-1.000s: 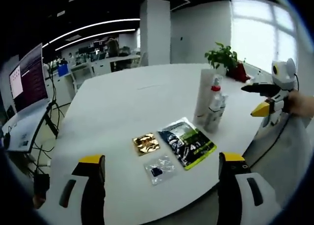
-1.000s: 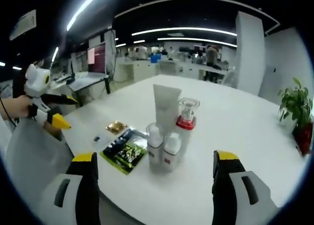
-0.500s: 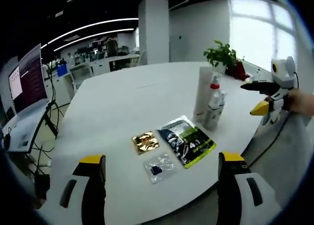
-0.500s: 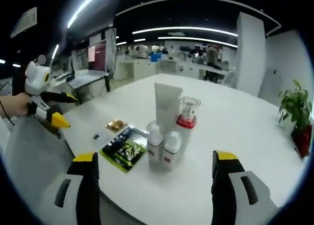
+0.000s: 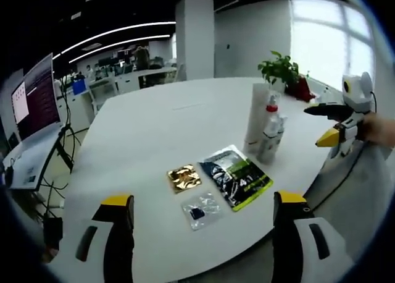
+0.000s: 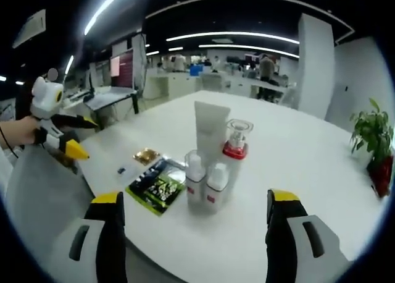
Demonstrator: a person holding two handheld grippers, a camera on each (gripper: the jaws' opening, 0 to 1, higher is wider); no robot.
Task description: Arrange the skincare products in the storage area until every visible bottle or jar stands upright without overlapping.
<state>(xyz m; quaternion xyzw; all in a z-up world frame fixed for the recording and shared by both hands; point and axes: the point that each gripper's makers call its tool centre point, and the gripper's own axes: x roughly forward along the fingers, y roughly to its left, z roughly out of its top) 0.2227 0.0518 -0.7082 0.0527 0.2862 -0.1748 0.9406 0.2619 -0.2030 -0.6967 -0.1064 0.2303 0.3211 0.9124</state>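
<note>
My left gripper rises from the bottom of the left gripper view, jaws spread wide, holding nothing; my right gripper stands likewise in its own view, jaws apart and empty; each shows at the other view's edge, hand-held.

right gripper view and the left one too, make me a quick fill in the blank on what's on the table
1. The tall white tube stands ___ on the white table.
2. The clear-topped bottle has a ___ collar.
3. The gold sachet lies ___ on the table.
4. Both the left gripper and the right gripper have their jaws ___.

Missing words: upright; red; flat; open
</note>
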